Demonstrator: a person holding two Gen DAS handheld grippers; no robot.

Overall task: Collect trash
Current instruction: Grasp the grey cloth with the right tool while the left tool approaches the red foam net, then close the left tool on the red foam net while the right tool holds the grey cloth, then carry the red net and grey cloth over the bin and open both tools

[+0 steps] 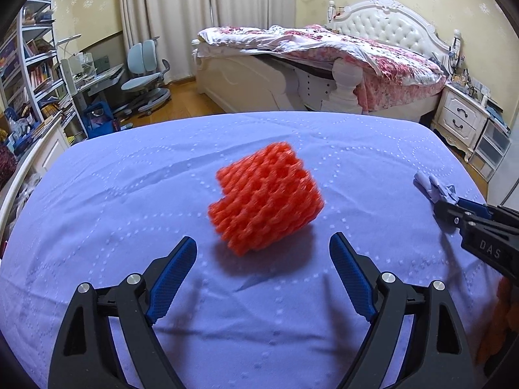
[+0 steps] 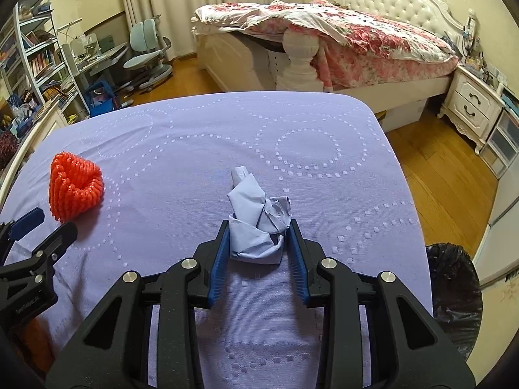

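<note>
An orange foam fruit net lies on the lavender-covered table, just ahead of my left gripper, which is open and empty with the net beyond its fingertips. The net also shows at the left of the right wrist view. My right gripper is shut on a crumpled pale-blue paper wad that rests on the cloth. In the left wrist view the right gripper appears at the right edge with the paper sticking out of it.
A bin lined with a black bag stands on the wooden floor at the table's right side. Behind the table are a bed, a nightstand, a desk with a chair and bookshelves.
</note>
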